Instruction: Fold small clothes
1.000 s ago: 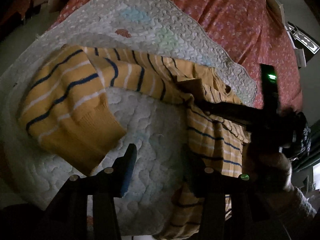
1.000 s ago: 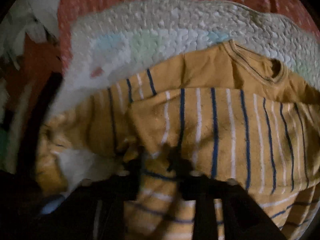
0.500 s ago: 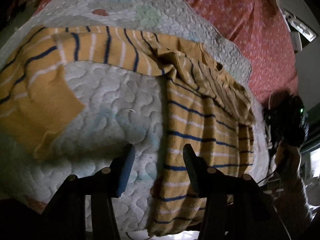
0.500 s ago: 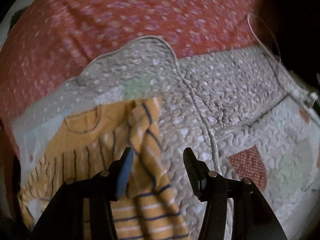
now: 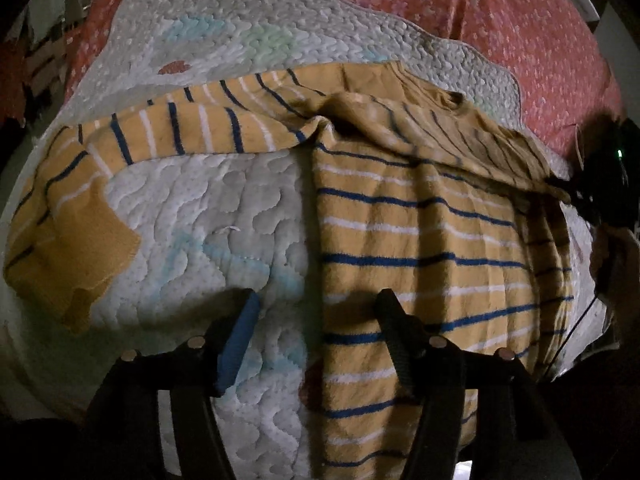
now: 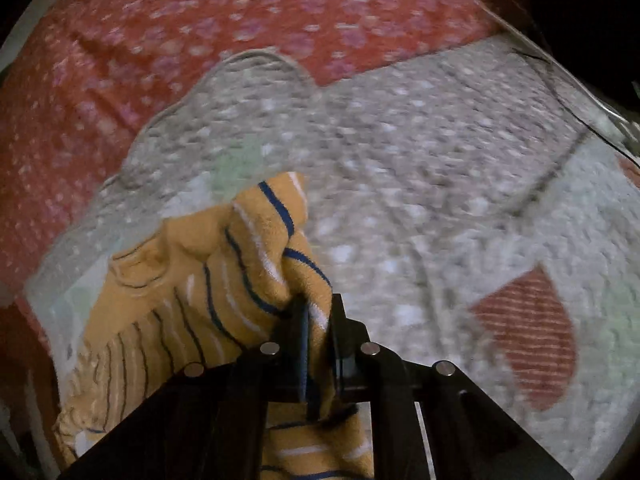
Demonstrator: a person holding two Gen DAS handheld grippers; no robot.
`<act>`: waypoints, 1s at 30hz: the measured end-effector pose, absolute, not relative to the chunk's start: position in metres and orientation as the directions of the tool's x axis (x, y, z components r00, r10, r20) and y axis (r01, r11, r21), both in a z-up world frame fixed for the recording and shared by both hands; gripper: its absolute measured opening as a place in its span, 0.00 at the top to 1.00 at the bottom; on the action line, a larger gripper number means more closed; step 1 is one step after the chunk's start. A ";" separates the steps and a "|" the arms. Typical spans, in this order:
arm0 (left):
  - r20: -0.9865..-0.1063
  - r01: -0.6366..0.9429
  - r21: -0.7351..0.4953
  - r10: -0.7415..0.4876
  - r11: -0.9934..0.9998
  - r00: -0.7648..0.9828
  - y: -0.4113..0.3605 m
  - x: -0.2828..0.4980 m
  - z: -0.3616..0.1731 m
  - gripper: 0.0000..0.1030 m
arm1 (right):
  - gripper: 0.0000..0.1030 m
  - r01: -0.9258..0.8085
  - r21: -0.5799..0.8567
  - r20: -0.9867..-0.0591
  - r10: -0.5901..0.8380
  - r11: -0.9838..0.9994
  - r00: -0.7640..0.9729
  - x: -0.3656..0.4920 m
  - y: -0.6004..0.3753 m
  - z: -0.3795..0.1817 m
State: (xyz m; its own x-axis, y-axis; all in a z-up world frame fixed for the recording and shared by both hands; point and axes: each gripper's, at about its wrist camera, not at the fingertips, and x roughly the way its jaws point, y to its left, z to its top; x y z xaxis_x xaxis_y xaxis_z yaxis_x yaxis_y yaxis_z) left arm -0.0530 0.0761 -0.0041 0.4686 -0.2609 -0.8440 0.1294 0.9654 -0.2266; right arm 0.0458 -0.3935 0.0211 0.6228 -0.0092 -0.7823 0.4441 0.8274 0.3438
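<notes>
From right wrist: right hand-held gripper (image 6: 317, 312) pinching sweater (image 6: 256, 256) sleeve.

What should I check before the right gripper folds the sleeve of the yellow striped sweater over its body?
1. Right gripper shut on the yellow knit sweater with blue and white stripes: ok.
2. Left gripper open and free: ok.
3. Body of the sweater flat on the white quilted mat: ok, apart from wrinkles near the collar.
4. Left sleeve spread out, not yet folded: ok.
5. Grip depth on the fabric: cannot tell.
6. Thin cable on the mat, away from the sweater: ok.
</notes>
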 end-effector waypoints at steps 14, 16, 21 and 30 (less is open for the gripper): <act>-0.812 0.069 -0.349 -0.339 0.934 0.475 0.095 -0.053 0.002 0.35 | 0.71 0.423 0.384 -0.708 -0.033 0.820 0.706 0.003 -0.371 0.062; -0.810 0.046 -0.340 -0.317 0.939 0.493 0.100 -0.055 0.005 0.35 | 0.64 0.359 0.361 -0.713 0.006 0.861 0.701 0.002 -0.340 0.069; -0.782 -0.029 -0.236 -0.173 0.971 0.598 0.123 -0.064 0.029 0.35 | 0.60 0.204 0.300 -0.763 0.106 0.932 0.638 0.005 -0.251 0.063; -0.706 -0.459 -0.350 0.092 0.817 0.702 0.269 -0.091 0.060 0.34 | 0.60 -0.250 0.243 -0.817 0.337 0.937 0.469 0.010 -0.051 0.070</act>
